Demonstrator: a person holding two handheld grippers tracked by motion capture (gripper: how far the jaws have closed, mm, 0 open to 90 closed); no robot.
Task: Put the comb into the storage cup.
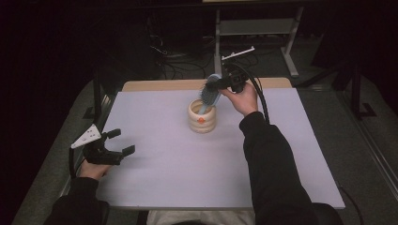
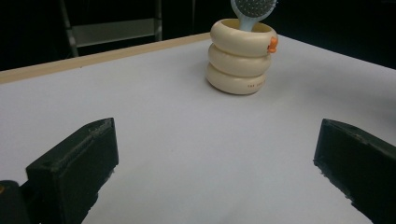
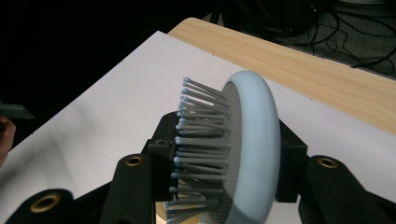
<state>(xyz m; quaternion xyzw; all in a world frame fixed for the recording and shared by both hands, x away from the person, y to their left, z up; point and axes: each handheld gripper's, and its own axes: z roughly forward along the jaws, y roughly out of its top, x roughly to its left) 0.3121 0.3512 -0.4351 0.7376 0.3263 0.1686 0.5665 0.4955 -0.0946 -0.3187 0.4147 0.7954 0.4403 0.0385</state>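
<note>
A cream cup (image 1: pixel 202 119) made of three stacked rings, with a small orange mark, stands near the table's far middle. A light blue hairbrush (image 1: pixel 210 96) stands in it handle down, bristled head up. My right gripper (image 1: pixel 214 86) is shut on the brush head, above the cup. In the right gripper view the black jaws press both sides of the hairbrush (image 3: pixel 252 140), bristles pointing left. My left gripper (image 1: pixel 123 140) rests open at the table's left edge with nothing between its jaws. The left gripper view looks across bare table to the cup (image 2: pixel 240 56) and hairbrush (image 2: pixel 252 9).
The table (image 1: pixel 187 164) has a pale lilac top with a wooden strip (image 1: pixel 164 85) along its far edge. Behind it stand a metal frame (image 1: pixel 258 28) and loose cables (image 1: pixel 173 61) on the dark floor.
</note>
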